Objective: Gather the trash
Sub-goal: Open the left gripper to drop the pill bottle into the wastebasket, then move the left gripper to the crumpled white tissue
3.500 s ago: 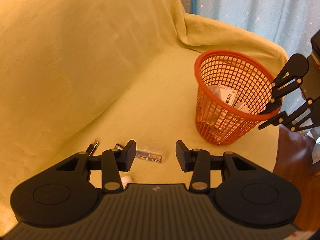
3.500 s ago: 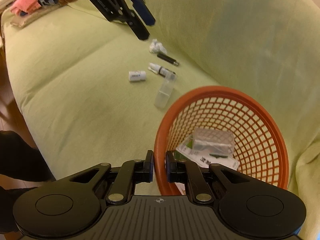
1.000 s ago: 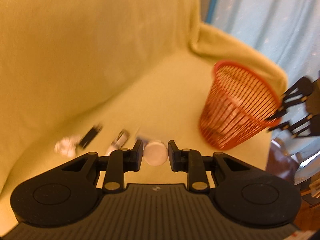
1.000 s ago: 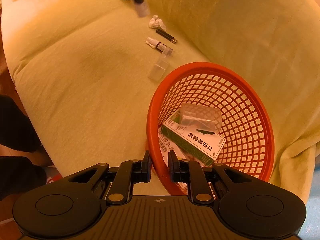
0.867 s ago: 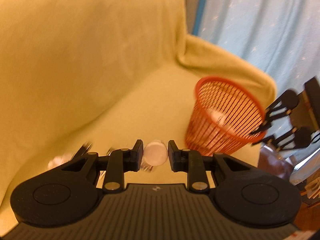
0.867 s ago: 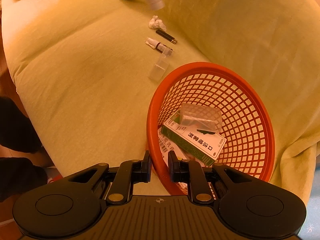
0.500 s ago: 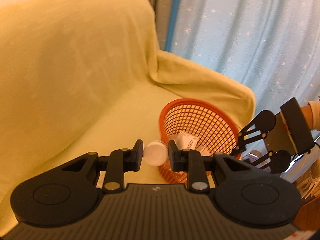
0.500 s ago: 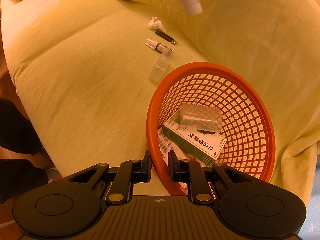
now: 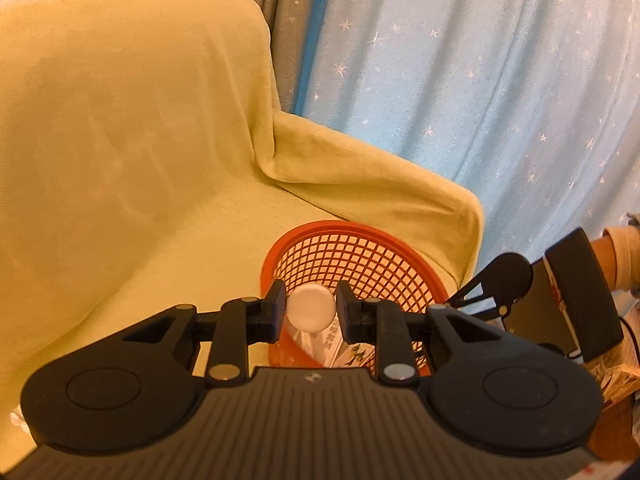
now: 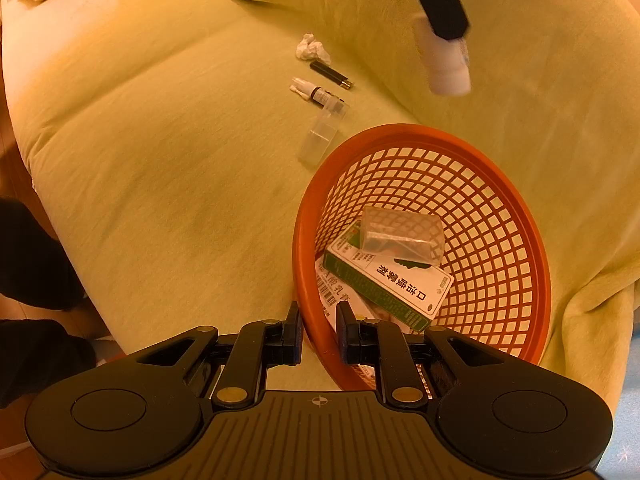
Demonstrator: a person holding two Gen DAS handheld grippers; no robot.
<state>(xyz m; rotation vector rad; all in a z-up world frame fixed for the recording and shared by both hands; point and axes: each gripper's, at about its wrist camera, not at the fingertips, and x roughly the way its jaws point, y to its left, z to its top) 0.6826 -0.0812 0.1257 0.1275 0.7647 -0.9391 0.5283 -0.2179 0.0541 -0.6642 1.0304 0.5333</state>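
A person's left tool (image 9: 311, 315) is clamped on a small white bottle (image 9: 311, 314), held in the air above the near rim of an orange mesh basket (image 9: 362, 258) that stands on a sofa draped in a yellow-green cover (image 9: 132, 128). In the right wrist view the bottle (image 10: 444, 66) hangs from the left tool's dark finger, up over the sofa back and just beyond the basket's far rim. The right tool (image 10: 318, 335) is closed on the basket's near rim (image 10: 301, 280), one finger outside the wall and one inside. Inside the basket lie a green and white carton (image 10: 394, 284), a clear plastic box (image 10: 402, 234) resting on it, and a white carton with a barcode (image 10: 334, 294) beneath. On the seat beside the basket lie a clear plastic vial (image 10: 322, 132), a small dropper bottle (image 10: 314, 92), a black stick (image 10: 331, 74) and a crumpled tissue (image 10: 312, 49). A blue star-print curtain (image 9: 480, 80) hangs behind the sofa.
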